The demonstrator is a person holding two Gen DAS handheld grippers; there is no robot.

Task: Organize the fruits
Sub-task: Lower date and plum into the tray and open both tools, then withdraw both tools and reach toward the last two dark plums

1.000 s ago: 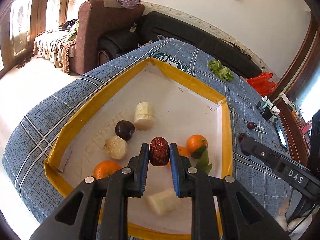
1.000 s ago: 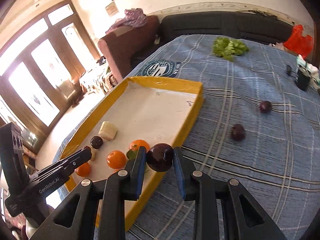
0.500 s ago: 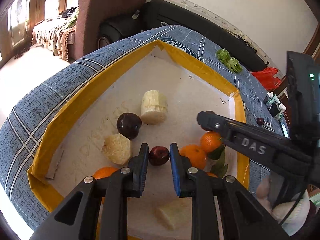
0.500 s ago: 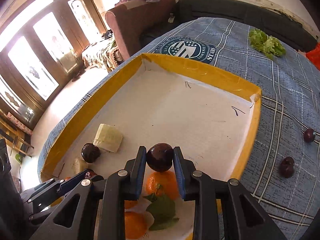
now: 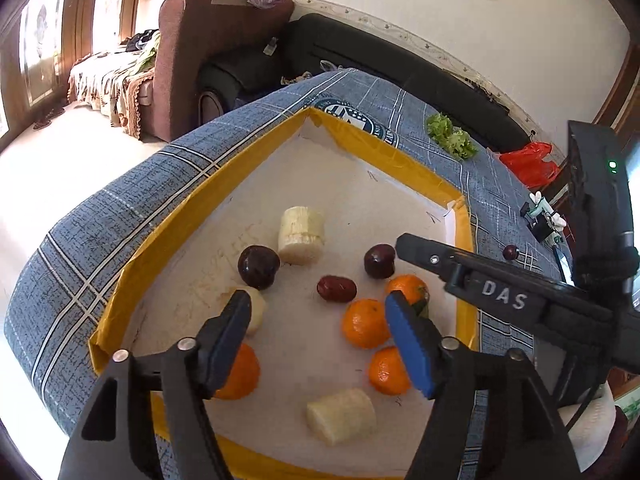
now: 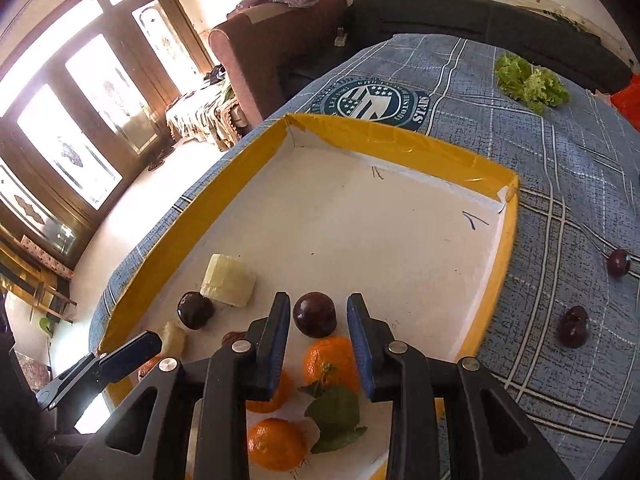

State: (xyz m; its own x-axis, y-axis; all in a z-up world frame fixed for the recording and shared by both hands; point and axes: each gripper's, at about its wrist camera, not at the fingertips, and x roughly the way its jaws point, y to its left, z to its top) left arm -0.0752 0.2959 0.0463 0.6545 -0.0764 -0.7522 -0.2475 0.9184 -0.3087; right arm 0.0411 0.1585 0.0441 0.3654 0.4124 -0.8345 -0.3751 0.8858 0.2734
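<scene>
Your left gripper (image 5: 320,312) has let go of the red date (image 5: 336,289), which now lies on the tray (image 5: 168,216) floor near the middle of its near half, clear of the fingers; those fingers are spreading with nothing between them. Your right gripper (image 6: 319,322) has come in over the tray from its right edge, and its fingers are just parting around the dark plum (image 6: 315,314), which sits on the tray floor beside an orange (image 6: 330,362). Two more plums (image 6: 573,326) lie on the blue plaid cloth (image 6: 560,168) off the tray's right edge.
</scene>
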